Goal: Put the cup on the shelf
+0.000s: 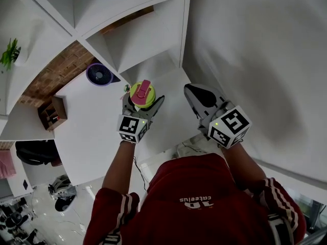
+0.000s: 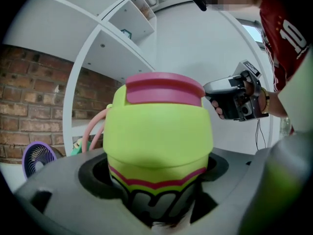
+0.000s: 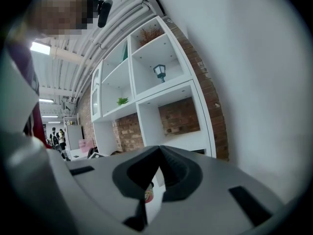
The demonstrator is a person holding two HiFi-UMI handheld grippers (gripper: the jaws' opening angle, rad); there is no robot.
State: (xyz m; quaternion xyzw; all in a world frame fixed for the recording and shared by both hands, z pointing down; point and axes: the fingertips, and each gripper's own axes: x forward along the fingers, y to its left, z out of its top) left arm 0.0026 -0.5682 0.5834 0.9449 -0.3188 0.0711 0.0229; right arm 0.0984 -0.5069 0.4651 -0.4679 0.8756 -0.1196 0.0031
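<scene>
So the cup sits between the jaws of the left gripper, and the right gripper is just to its right, not touching it. Both hang over the counter, with the shelf straight ahead behind them. The fan stands on the counter, ahead and left of the cup. A small open box is left of the counter, the plant sits in a far-left compartment, and the wall runs along the right.

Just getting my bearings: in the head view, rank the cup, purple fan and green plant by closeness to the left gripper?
1. The cup, clamped in the left gripper's jaws.
2. The purple fan, up and left of it.
3. The green plant, at the far left edge.
</scene>
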